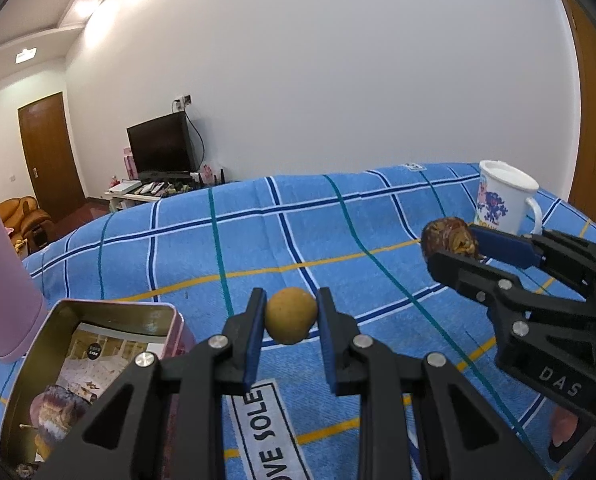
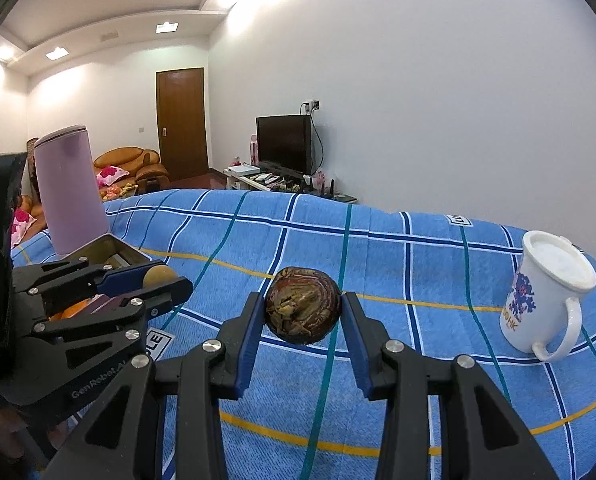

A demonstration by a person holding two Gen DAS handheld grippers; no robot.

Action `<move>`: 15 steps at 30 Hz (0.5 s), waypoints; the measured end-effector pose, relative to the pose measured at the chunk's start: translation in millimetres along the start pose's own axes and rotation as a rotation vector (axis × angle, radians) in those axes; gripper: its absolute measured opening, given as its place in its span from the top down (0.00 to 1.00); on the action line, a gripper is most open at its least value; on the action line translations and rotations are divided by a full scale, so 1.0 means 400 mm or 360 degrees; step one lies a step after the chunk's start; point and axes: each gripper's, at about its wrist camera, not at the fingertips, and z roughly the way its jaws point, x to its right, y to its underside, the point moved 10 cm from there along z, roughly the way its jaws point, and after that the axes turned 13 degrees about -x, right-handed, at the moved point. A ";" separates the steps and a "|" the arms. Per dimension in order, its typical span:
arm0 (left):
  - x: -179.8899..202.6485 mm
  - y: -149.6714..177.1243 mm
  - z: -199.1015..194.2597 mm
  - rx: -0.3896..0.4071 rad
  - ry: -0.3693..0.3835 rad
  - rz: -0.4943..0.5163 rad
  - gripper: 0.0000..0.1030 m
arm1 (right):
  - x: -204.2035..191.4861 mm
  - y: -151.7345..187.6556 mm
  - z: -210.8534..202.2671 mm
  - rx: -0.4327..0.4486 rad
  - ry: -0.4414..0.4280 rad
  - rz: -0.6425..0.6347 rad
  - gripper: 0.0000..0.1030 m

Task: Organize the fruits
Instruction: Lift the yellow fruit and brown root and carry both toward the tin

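My left gripper (image 1: 291, 316) is shut on a small round tan fruit (image 1: 291, 315) and holds it above the blue checked cloth (image 1: 257, 240). My right gripper (image 2: 302, 312) is shut on a dark brown wrinkled fruit (image 2: 302, 310), also held above the cloth. In the left wrist view the right gripper (image 1: 456, 246) with the brown fruit (image 1: 448, 236) shows at the right. In the right wrist view the left gripper (image 2: 159, 280) with the tan fruit (image 2: 157, 274) shows at the left. An open metal tin (image 1: 29, 380) lies just left of my left gripper.
A tall pink tumbler (image 2: 71, 192) stands behind the tin (image 2: 117, 250). A white printed mug (image 2: 546, 296) stands on the cloth at the right, also in the left wrist view (image 1: 504, 200). Something orange (image 2: 71, 312) shows under the left gripper. A TV stand and door lie beyond.
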 end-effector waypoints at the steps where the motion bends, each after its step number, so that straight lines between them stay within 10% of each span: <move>1: -0.001 0.000 -0.002 0.0004 0.0001 -0.0002 0.74 | 0.000 0.000 -0.003 0.0005 0.0001 0.0000 0.60; 15: -0.016 0.005 -0.039 0.0091 0.0007 -0.0046 0.74 | 0.004 -0.002 -0.029 0.0080 0.0012 0.0004 0.60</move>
